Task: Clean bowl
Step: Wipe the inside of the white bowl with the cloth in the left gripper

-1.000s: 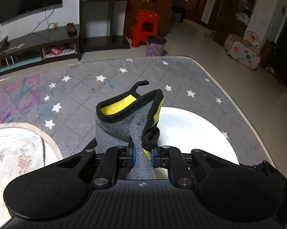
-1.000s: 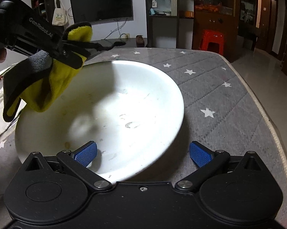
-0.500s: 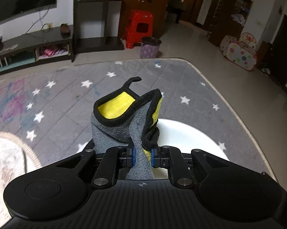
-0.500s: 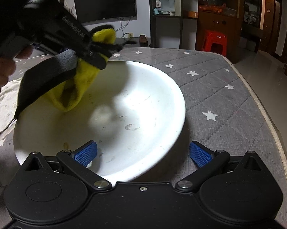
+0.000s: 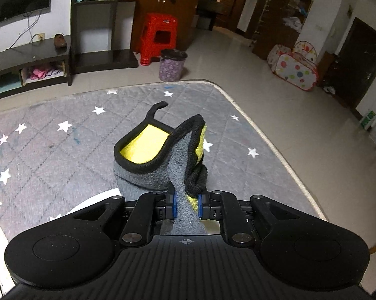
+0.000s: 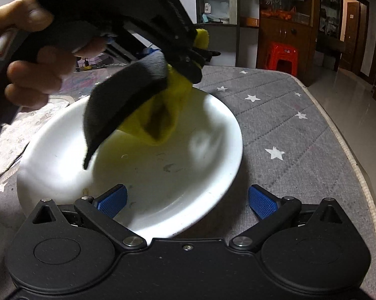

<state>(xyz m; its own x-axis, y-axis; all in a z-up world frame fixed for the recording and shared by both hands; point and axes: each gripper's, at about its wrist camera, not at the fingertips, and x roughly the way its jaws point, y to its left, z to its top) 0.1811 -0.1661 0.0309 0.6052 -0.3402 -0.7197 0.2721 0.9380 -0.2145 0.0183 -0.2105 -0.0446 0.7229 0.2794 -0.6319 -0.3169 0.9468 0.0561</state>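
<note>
Left gripper (image 5: 186, 206), clamped on the cloth (image 6: 148, 105), has swung over the bowl (image 6: 213, 115) centre; wiping imminent. Right gripper (image 6: 186, 197) spread, straddling the near rim.

Seen from the right wrist, the white bowl (image 6: 200, 130) fills the middle ground, its near rim between the spread blue pads of the right claw (image 6: 187, 201) — nothing else lies in that gap. The way in from 10 o'clock is blocked: the left claw (image 6: 193, 71), a hand (image 6: 33, 75) behind it, hangs over the far-left rim with a yellow-and-grey cloth (image 6: 148, 110) drooping into the bowl. From 1 to 4 o'clock the grey starred mattress (image 6: 300, 137) lies bare to its edge — open room for a pass
</note>
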